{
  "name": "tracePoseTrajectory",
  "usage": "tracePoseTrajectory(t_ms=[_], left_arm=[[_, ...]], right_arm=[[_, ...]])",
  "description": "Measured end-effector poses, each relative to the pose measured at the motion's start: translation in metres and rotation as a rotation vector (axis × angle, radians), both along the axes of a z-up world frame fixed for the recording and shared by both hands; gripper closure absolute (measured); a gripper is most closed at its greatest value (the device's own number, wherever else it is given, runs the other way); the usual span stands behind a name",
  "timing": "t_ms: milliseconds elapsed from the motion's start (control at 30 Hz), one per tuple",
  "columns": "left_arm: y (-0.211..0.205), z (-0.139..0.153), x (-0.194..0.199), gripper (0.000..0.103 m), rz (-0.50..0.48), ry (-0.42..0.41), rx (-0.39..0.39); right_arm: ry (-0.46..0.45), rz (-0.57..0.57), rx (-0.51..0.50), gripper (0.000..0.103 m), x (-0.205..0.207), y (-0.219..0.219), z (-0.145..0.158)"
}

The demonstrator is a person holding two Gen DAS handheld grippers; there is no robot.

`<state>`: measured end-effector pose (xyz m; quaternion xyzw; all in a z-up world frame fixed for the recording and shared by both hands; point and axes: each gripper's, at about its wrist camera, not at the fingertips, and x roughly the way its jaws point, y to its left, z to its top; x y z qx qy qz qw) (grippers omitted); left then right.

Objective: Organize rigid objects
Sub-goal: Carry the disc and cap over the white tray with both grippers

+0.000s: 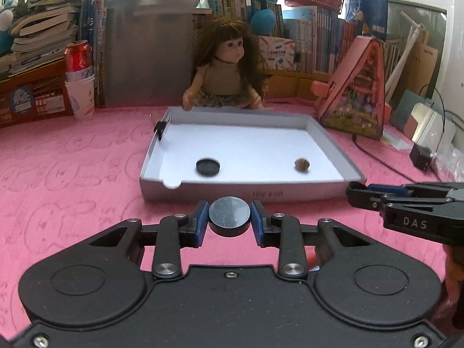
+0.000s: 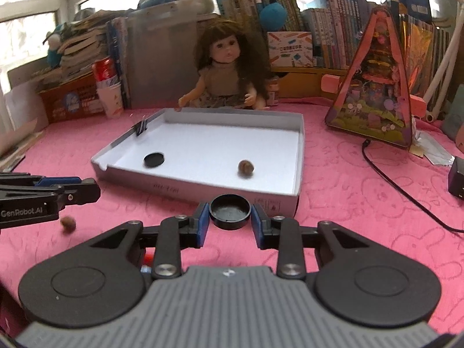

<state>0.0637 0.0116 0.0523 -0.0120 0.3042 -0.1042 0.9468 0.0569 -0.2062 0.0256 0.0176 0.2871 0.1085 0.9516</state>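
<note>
Two grippers working side by side before a shallow white tray [image 1: 330, 142]. Left gripper [image 1: 229, 217] pinching a silver-topped disc [image 1: 229, 212], hovering just short of the tray's near wall. Right gripper [image 2: 230, 214] pinching a black cap [image 2: 230, 210], hollow side up, likewise just short of the wall. Already lying inside: a black disc [image 2: 154, 159] toward the left, a brown nut [image 2: 246, 168] toward the right, a binder clip [image 2: 141, 128] on the left wall. Another nut [image 2: 68, 224] waiting on the pink cloth [image 2: 362, 191]. Probably carrying both pieces over the wall next, then releasing. Behind: a doll [image 1: 224, 66], books, plush toys.
</note>
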Motion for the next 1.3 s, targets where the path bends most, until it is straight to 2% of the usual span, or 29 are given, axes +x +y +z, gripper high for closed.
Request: tracePoseTrajectory(t_ms=[233, 533, 833, 1133, 1300], left_arm=[[-0.004, 0.020, 0.043, 0.073, 0.007, -0.004, 0.005], [-0.003, 0.027, 0.115, 0.073, 0.046, 0.058, -0.005], [-0.008, 0.006, 0.175, 0.073, 0.077, 0.163, -0.003], [-0.022, -0.020, 0.200, 0.073, 0.095, 0.184, 0.060], [-0.022, -0.026, 0.207, 0.073, 0.102, 0.187, 0.067]], right_arm=[[0.037, -0.032, 0.054, 0.067, 0.039, -0.009, 0.014], [0.125, -0.061, 0.095, 0.067, 0.098, -0.015, 0.022], [0.245, -0.084, 0.101, 0.067, 0.154, -0.011, 0.014], [0.298, -0.085, 0.055, 0.067, 0.178, 0.002, -0.003], [0.306, -0.075, 0.044, 0.067, 0.182, 0.008, -0.006]])
